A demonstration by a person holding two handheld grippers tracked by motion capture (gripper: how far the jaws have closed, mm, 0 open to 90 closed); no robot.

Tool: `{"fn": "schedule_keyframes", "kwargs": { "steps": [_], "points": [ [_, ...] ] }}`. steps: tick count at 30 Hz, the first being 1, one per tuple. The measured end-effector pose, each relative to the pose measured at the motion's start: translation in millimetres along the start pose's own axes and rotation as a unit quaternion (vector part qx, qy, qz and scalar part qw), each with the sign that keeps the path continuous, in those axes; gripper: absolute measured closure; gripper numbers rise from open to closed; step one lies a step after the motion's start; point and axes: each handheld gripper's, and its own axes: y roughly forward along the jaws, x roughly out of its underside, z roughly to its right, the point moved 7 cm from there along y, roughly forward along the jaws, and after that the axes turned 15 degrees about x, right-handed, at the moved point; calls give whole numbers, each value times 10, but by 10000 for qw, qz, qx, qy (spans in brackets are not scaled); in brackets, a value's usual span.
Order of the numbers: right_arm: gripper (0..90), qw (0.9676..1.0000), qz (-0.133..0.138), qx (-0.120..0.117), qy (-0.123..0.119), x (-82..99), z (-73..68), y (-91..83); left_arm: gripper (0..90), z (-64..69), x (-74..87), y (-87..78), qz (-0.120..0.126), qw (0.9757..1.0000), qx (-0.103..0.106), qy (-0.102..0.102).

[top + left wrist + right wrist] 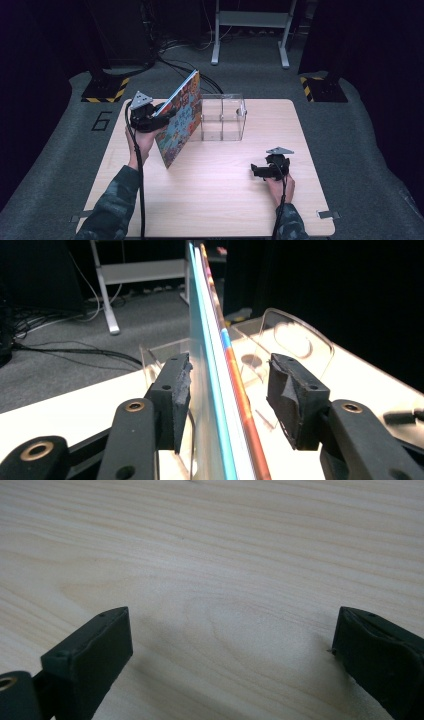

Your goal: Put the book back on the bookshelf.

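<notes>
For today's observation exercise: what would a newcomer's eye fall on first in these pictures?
First, the colourful book, standing tilted on edge at the table's left, leaning toward a clear plastic box behind it. The left hand-held gripper has the book between its open jaws; the right hand-held gripper rests open on the bare wooden table.

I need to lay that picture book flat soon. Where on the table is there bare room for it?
The widest bare patch of the pale wooden table lies between the upright colourful picture book and the right hand-held gripper, out to the near edge. The far left is crowded: the book leans against the clear plastic divided box, with the left hand-held gripper at its edge.
</notes>
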Motion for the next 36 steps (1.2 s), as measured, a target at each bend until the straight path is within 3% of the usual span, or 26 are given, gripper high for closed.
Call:
{"fn": "schedule_keyframes", "kwargs": {
  "steps": [2,6,9,14,22,29,36],
  "points": [
    [25,10000,-2,7,-1,0,-1,0,570,7,9,2,-90,10000,12,26],
    [28,10000,8,32,-13,-1,1,2,753,12,18,1,-100,9998,-127,92],
    [28,10000,-9,47,-32,2,2,1,789,30,22,2,-81,9992,-317,249],
    [30,10000,18,61,-31,-1,7,1,806,25,29,14,196,9984,-453,271],
    [31,10000,15,41,-22,-1,5,3,806,-28,19,54,367,9978,-520,179],
    [31,10000,16,43,-32,-1,6,3,805,-43,-16,117,380,9977,-526,208],
    [32,10000,16,43,-18,-1,3,3,801,-88,-40,164,478,9973,-545,96]
  ]
}}
